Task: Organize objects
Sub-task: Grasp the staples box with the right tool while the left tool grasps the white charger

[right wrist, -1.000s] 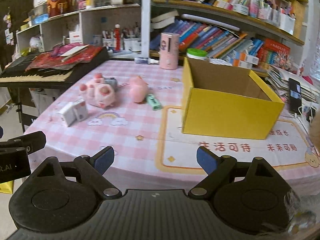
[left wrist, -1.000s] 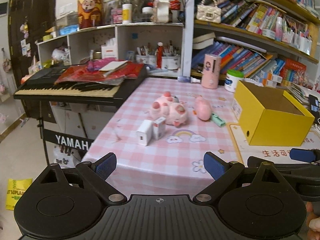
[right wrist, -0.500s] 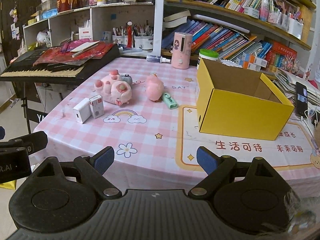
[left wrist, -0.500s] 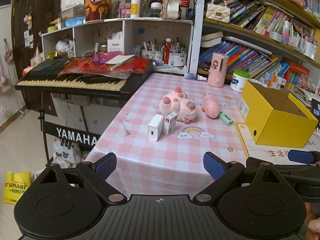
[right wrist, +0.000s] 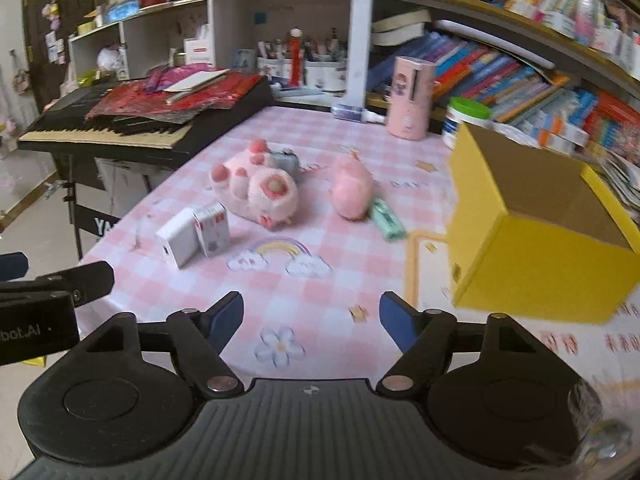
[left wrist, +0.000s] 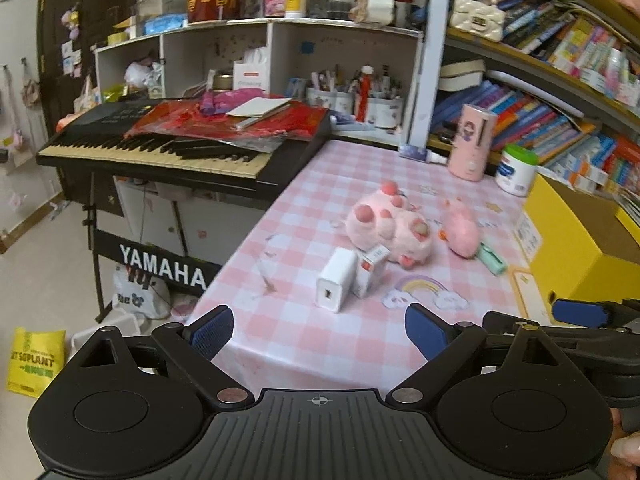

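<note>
On the pink checked tablecloth lie a white charger [left wrist: 336,280], a small white box [left wrist: 372,270], a pink paw plush [left wrist: 390,228], a pink pig plush [left wrist: 464,230] and a green stick [left wrist: 494,262]. An open yellow box [left wrist: 580,248] stands to the right. My left gripper [left wrist: 320,336] hovers open over the table's near edge, short of the charger. In the right wrist view my right gripper [right wrist: 312,320] hangs over the cloth in front of the charger [right wrist: 178,240] and the yellow box [right wrist: 540,240]. Its jaws are closing with nothing between them.
A black keyboard [left wrist: 168,148] piled with red papers stands left of the table. A pink tumbler [left wrist: 472,144] and a white tub [left wrist: 516,170] sit at the back. Crowded bookshelves [left wrist: 540,92] rise behind. The left gripper's finger [right wrist: 56,284] shows at the left edge of the right wrist view.
Both grippers have moved in towards the table, so the charger and plush toys look larger and nearer. The right gripper's jaws have narrowed. The left gripper's jaws stay wide.
</note>
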A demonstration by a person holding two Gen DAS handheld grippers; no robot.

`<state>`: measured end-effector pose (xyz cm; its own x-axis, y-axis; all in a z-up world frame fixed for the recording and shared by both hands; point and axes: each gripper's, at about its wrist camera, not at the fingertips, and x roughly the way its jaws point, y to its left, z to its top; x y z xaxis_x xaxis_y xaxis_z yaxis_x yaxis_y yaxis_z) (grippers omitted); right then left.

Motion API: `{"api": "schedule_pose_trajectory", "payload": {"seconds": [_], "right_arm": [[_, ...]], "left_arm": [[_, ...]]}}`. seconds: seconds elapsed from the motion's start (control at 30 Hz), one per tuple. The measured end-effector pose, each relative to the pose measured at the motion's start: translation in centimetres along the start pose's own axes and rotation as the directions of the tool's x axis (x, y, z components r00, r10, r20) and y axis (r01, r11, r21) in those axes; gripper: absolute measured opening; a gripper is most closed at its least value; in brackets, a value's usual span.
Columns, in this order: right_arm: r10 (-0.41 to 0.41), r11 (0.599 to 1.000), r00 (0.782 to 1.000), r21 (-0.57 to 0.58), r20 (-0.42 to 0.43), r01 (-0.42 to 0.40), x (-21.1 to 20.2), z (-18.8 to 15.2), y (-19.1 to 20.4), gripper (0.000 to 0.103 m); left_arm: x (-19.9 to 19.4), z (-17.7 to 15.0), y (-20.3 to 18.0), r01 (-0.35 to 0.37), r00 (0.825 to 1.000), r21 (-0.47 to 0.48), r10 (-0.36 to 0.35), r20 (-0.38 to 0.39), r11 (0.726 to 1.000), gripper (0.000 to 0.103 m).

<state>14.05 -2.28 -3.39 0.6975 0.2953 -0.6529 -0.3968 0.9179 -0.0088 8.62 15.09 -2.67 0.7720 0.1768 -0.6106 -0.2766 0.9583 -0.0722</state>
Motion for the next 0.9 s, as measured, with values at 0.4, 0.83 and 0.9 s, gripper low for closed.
{"api": "schedule_pose_trajectory", "payload": {"seconds": [0.4,0.83,0.9], "right_arm": [[0.236,0.959,0.971,-0.152,-0.049,-0.241,7.9,5.1,2.8,0.053],[0.357,0.897,0.922,-0.221,-0.150,-0.383,14.7,6.8,5.0,0.029],[0.362,0.899,0.921,-0.208,-0.147,-0.386,14.9,7.1,4.4,0.028]], "left_arm": [[3.3,1.9,2.0,-0.126,0.991,-0.089,0.122,-0.057,0.988,0.094],[6.1,2.5,1.2,-0.153,0.978,-0.052,0.144,-0.151,0.987,0.092],[6.9,2.7,0.8,-0.137,0.978,-0.039,0.129,-0.164,0.990,0.092]]}}
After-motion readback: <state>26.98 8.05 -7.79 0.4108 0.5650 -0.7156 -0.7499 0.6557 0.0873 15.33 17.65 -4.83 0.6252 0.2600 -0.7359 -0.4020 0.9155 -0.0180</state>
